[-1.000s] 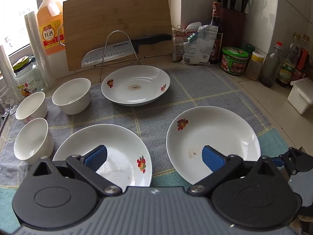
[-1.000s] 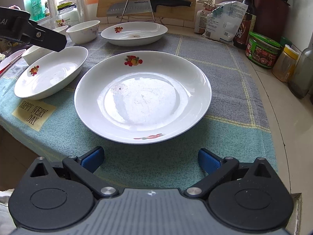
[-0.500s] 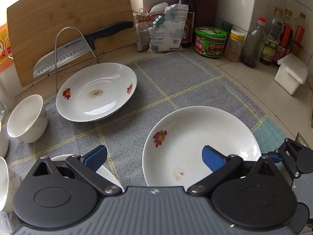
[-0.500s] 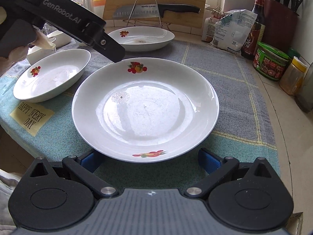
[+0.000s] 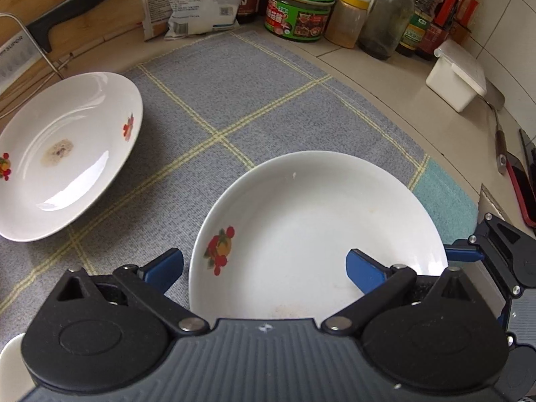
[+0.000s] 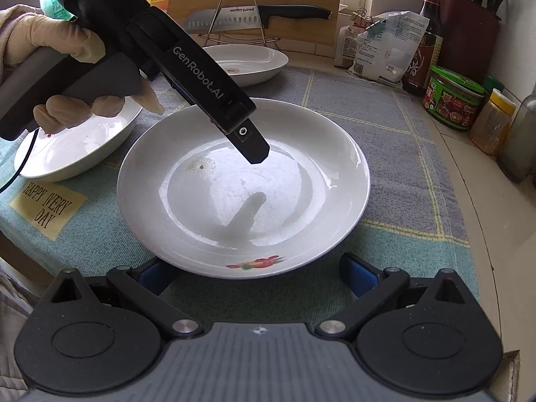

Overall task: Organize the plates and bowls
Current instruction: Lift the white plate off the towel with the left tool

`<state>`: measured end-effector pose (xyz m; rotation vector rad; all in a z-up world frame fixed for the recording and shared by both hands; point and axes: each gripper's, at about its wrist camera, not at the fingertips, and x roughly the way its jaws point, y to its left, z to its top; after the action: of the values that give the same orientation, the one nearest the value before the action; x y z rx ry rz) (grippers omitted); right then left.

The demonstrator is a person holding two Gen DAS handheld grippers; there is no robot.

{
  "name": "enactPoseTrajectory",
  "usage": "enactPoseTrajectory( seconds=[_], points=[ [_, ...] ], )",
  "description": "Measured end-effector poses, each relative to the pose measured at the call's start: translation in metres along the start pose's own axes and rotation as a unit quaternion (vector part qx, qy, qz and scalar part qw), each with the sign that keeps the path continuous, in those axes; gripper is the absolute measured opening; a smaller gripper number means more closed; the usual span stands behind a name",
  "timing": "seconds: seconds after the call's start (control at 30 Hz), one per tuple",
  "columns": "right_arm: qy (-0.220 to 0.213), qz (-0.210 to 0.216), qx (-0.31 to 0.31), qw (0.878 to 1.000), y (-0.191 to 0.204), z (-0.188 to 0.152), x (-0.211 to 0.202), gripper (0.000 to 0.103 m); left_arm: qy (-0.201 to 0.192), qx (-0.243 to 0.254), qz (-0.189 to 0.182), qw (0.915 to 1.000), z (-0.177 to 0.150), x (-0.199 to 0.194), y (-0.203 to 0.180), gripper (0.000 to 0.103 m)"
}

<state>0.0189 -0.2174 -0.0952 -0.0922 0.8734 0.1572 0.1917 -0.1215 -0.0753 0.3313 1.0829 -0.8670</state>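
A white flowered plate [image 6: 244,184] lies on the checked cloth, also in the left wrist view as the near plate [image 5: 318,227]. My left gripper [image 5: 264,268] is open; the plate's left rim sits between its fingers. From the right wrist view the left gripper [image 6: 248,140] hangs tilted over the plate's middle, held by a gloved hand [image 6: 50,43]. My right gripper [image 6: 258,274] is open at the plate's near rim, its fingers low on either side. A second plate [image 6: 77,144] lies to the left. A third plate [image 5: 63,154] lies at the back.
A knife on a wire rack [image 6: 254,16] and a cutting board stand at the back. Jars and bottles [image 5: 298,13] and a white box [image 5: 455,80] line the right counter. A bowl's edge [image 5: 10,361] shows at lower left. The counter edge [image 6: 20,258] is close.
My left gripper has swung right, off the left plate and bowls, and come down over the near right plate. My right gripper has moved forward to that plate's near rim.
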Motion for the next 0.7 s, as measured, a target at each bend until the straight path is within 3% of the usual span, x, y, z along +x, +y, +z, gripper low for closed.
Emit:
enactPoseTrajectory(
  seconds=[0.37, 0.53, 0.7],
  points=[
    [0.004, -0.031, 0.034, 0.999, 0.007, 0.0, -0.002, 0.103, 0.014, 0.019, -0.074, 0.997, 0.006, 0.0, 0.021, 0.102],
    [0.009, -0.039, 0.044, 0.998, 0.008, 0.001, -0.002, 0.103, 0.012, 0.051, -0.082, 0.9952, 0.002, -0.001, 0.02, 0.103],
    [0.007, -0.036, 0.039, 0.999, 0.008, 0.002, -0.002, 0.103, 0.02, 0.046, -0.096, 0.9942, 0.006, -0.001, 0.025, 0.102]
  ],
)
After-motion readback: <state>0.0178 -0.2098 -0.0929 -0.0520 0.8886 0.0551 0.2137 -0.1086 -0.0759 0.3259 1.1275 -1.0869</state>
